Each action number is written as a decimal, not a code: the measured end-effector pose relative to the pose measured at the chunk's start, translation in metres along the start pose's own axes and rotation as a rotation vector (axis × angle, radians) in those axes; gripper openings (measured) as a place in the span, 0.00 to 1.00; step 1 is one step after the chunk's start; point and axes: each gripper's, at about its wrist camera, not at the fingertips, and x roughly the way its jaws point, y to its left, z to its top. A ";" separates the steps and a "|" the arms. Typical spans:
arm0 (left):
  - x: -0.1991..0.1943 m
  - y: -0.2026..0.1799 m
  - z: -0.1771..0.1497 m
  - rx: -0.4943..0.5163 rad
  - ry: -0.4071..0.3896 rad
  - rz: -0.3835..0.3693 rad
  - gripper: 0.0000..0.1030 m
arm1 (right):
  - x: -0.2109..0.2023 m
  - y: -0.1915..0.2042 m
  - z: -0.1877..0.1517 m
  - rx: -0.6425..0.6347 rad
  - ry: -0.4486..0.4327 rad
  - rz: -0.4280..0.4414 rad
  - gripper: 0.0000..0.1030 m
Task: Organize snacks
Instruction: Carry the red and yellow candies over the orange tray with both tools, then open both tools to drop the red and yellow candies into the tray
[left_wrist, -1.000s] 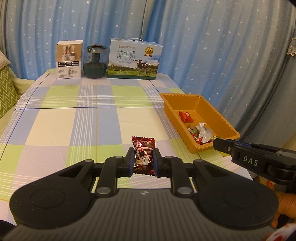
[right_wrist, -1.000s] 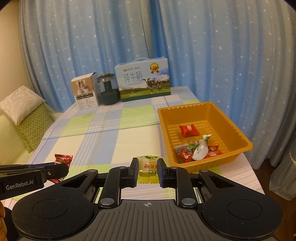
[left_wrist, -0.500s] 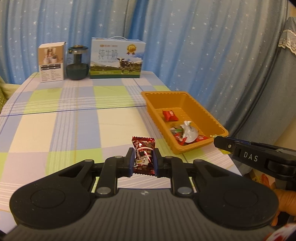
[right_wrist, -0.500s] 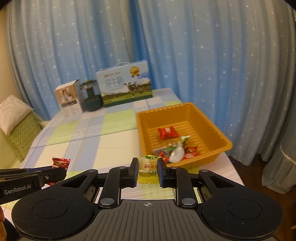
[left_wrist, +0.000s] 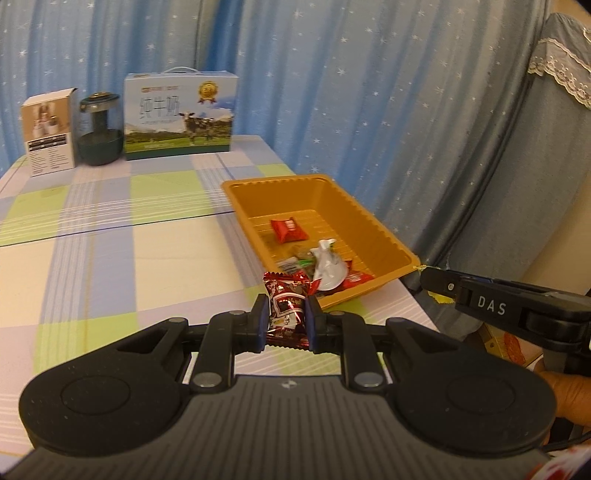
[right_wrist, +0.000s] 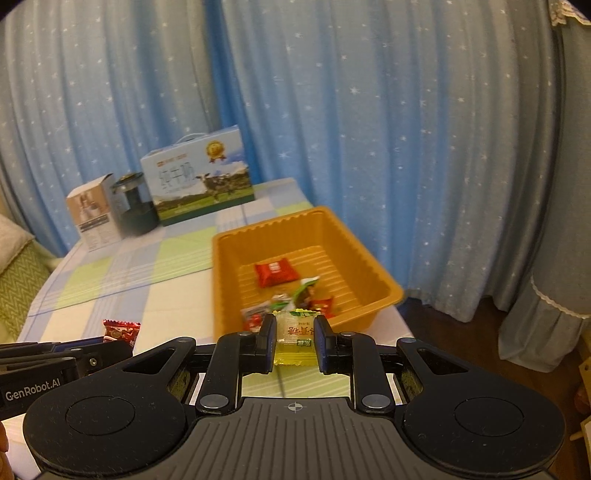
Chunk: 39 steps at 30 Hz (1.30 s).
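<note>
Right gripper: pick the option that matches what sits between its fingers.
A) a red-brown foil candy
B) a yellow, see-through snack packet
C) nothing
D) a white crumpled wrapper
B: in the right wrist view the right gripper is shut on a yellow see-through packet, held just short of the orange tray; the red-brown candy is in the left gripper.

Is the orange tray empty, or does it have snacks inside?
Not empty. The orange tray holds several wrapped snacks, including a red packet, mostly near its front end.
</note>
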 end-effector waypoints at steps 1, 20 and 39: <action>0.004 -0.002 0.002 0.002 0.000 -0.004 0.17 | 0.002 -0.003 0.001 0.001 0.002 -0.004 0.21; 0.065 -0.018 0.035 0.009 0.018 -0.048 0.17 | 0.051 -0.019 0.034 -0.027 0.002 -0.009 0.21; 0.131 -0.007 0.063 0.000 0.037 -0.052 0.17 | 0.123 -0.026 0.061 -0.041 0.029 0.000 0.21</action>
